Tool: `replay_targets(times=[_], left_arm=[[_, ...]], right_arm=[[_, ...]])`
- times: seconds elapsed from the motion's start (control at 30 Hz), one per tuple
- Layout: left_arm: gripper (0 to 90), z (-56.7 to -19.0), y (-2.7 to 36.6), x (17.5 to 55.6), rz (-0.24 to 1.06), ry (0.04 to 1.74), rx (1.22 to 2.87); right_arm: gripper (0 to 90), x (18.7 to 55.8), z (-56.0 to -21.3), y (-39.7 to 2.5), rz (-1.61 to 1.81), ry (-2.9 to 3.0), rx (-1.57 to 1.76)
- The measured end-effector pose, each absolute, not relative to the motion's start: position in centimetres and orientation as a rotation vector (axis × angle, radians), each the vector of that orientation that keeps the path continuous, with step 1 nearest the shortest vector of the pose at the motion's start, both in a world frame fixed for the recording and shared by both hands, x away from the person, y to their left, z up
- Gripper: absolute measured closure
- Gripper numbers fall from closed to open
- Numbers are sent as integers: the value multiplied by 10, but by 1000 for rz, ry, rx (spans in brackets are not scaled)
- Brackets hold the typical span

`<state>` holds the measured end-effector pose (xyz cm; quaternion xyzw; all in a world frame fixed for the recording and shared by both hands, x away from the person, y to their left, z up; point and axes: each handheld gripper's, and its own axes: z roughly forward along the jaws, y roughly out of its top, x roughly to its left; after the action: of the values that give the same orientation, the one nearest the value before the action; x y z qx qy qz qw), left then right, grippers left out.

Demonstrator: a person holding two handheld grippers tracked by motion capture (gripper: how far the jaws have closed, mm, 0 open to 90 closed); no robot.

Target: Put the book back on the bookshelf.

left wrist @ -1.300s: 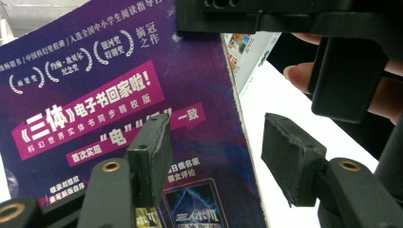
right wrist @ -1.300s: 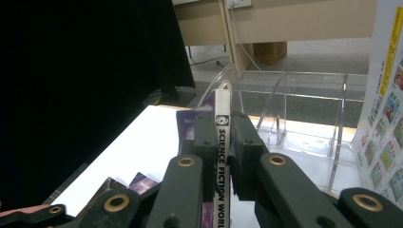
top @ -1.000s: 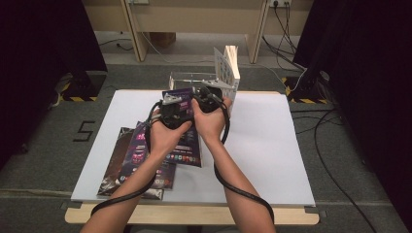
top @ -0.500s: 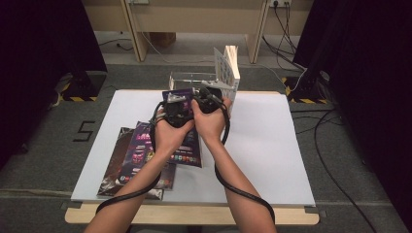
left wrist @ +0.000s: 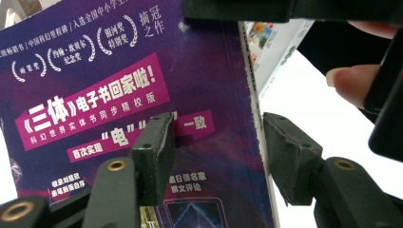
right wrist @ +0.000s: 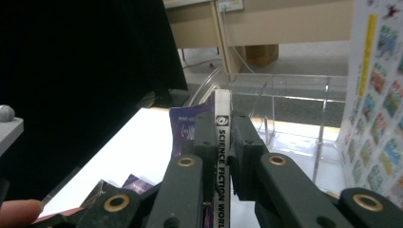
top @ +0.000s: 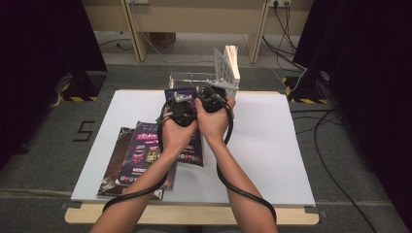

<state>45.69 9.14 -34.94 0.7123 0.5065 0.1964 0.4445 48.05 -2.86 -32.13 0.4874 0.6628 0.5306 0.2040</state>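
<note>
Your left gripper (left wrist: 214, 156) stands open with its jaws astride the purple magazine's (left wrist: 123, 95) cover edge, steadying it; your right gripper (right wrist: 223, 156) is clamped on its spine, keeping it upright for the clear rack (top: 194, 79) at twelve o'clock; more magazines (top: 133, 160) lie at eight o'clock; the patterned book (top: 224, 65) already in the rack crowds the slot.

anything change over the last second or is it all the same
Hardly anything. Both hands stay together over the far middle of the table, with at most a slight drift. The right gripper stays clamped on the spine of the purple magazine; the left gripper stays open at its cover edge. The magazines on the table and the clear rack have not moved.
</note>
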Motion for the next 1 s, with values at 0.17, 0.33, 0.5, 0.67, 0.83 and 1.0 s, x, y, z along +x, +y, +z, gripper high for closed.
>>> replay_targets(times=[0.17,0.33,0.5,0.67,0.83,1.0], left_arm=[[516,-345,85,452,499,1214,1784],[555,-345,83,447,493,1206,1794],[615,-349,86,441,477,1229,1775],[691,-350,94,438,455,1250,1777],[811,-355,107,437,462,1258,1752],[829,-356,120,437,423,1243,1727]], right_arm=[[832,478,-315,-34,1490,1819,1367],[832,473,-311,-36,1489,1813,1349],[830,468,-313,-34,1478,1828,1334],[808,466,-313,-25,1442,1870,1303],[734,467,-314,-19,1418,1900,1272],[666,466,-311,-21,1452,1951,1214]])
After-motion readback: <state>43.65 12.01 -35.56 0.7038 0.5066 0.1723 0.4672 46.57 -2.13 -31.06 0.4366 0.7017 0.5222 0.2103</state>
